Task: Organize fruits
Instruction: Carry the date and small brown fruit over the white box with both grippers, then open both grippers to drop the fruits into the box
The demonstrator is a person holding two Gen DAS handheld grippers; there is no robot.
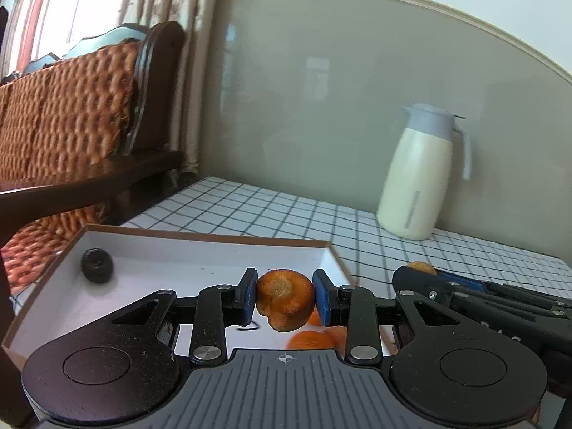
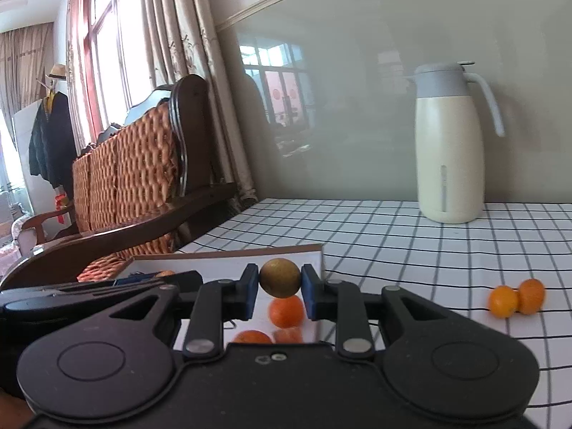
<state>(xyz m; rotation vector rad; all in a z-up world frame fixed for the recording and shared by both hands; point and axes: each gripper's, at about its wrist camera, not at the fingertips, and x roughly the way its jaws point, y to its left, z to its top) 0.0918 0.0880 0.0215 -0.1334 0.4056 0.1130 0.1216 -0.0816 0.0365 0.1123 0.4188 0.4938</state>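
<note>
My left gripper (image 1: 285, 298) is shut on an orange carrot (image 1: 285, 298), seen end-on, above the near right part of a shallow white box (image 1: 200, 241). A dark round fruit (image 1: 97, 265) lies in the box's far left corner, and several small orange fruits (image 1: 310, 339) lie below the carrot. My right gripper (image 2: 280, 291) is shut on a small brownish-yellow round fruit (image 2: 280, 277), held over the same box (image 2: 228, 254) above orange fruits (image 2: 286, 311). The right gripper (image 1: 422, 275) shows at the right in the left wrist view. Two oranges (image 2: 516, 297) sit on the checked tablecloth.
A cream thermos jug (image 2: 450, 143) with a grey lid stands at the back of the table by the grey wall. A wooden bench with woven orange cushions (image 1: 68, 107) stands left of the table. Curtains and a window lie beyond it.
</note>
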